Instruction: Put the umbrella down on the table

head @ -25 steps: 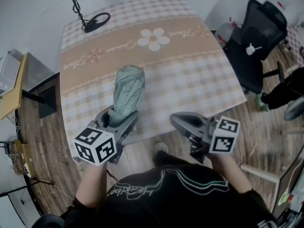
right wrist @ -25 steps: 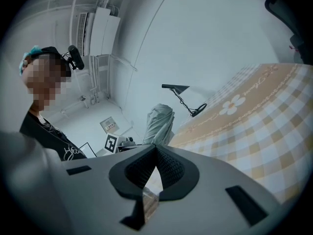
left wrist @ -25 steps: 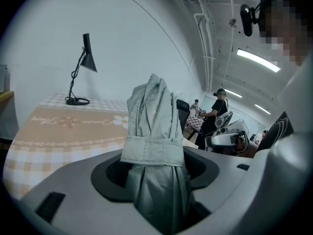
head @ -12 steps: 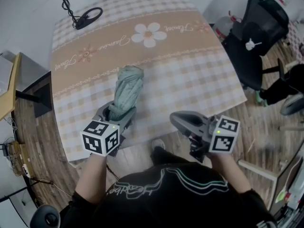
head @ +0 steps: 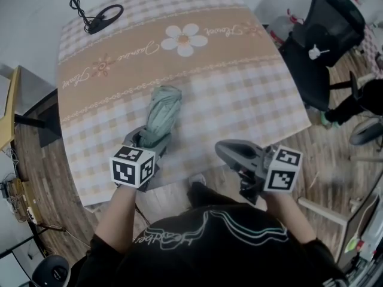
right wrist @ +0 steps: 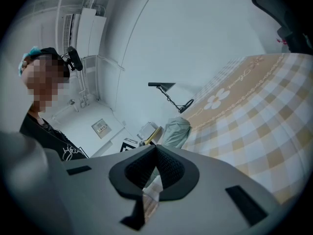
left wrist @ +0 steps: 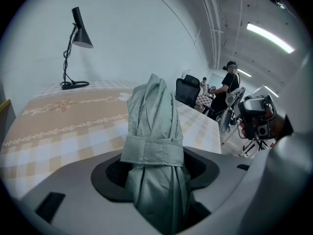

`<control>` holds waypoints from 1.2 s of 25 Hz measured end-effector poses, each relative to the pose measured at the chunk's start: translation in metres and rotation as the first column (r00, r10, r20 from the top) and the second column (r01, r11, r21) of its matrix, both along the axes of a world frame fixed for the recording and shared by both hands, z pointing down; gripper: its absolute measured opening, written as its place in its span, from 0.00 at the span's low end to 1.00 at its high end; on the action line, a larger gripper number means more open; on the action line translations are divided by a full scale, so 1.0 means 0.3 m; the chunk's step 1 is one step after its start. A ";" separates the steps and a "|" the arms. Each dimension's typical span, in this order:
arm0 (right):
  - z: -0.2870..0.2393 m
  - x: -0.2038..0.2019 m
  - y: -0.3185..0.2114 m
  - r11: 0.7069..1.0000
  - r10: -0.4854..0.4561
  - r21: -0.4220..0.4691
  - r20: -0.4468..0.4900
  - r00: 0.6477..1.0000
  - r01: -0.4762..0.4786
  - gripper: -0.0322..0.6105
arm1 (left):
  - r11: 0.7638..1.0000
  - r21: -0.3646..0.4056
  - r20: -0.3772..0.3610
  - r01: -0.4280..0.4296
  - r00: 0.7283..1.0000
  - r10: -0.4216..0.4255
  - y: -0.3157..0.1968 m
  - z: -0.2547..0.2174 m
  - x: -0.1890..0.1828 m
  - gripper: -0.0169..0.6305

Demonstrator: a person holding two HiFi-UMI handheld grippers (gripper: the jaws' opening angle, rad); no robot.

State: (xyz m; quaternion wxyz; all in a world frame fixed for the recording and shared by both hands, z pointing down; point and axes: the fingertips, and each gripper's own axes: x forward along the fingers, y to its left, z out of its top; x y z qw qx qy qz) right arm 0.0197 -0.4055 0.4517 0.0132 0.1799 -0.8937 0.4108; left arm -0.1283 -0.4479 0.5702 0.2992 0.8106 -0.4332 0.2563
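Left hand-held gripper, pinching the folded umbrella, has sunk toward the tabletop at centre frame; right hand-held gripper stays pressed together.

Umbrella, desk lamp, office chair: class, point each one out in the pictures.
umbrella point(head: 163, 107), head view, on its folded canopy.
desk lamp point(left wrist: 82, 37), left gripper view, on its shade.
office chair point(head: 335, 28), head view, on its backrest.

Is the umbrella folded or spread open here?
Folded. The green umbrella is rolled into a tight bundle, its strap fastened around it, held in the left hand-held gripper.
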 end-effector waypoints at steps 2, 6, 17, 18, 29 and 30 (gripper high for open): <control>0.005 -0.001 -0.001 1.000 0.001 -0.003 0.001 1.000 -0.001 0.07 | 1.000 -0.016 0.014 -0.003 1.000 0.003 -0.002 0.031 -0.002 0.44; 0.013 -0.004 -0.004 1.000 -0.002 -0.008 0.004 1.000 0.002 0.07 | 0.999 -0.046 0.045 -0.006 0.999 0.008 0.007 0.085 -0.005 0.44; 0.030 -0.013 -0.015 1.000 0.002 -0.021 0.004 1.000 -0.001 0.07 | 0.992 -0.124 0.103 0.013 0.995 0.000 0.001 0.164 -0.013 0.44; 0.031 -0.012 -0.015 1.000 0.003 -0.022 0.004 1.000 -0.003 0.07 | 0.992 -0.126 0.104 0.012 0.995 0.001 -0.001 0.166 -0.011 0.44; 0.017 -0.041 0.036 1.000 -0.019 -0.023 0.015 1.000 0.019 0.07 | 0.991 -0.131 0.133 -0.017 0.990 0.035 0.005 0.173 0.007 0.46; 0.015 -0.045 0.044 1.000 -0.022 -0.022 0.016 1.000 0.022 0.07 | 0.992 -0.129 0.125 -0.017 0.992 0.033 0.005 0.171 0.006 0.46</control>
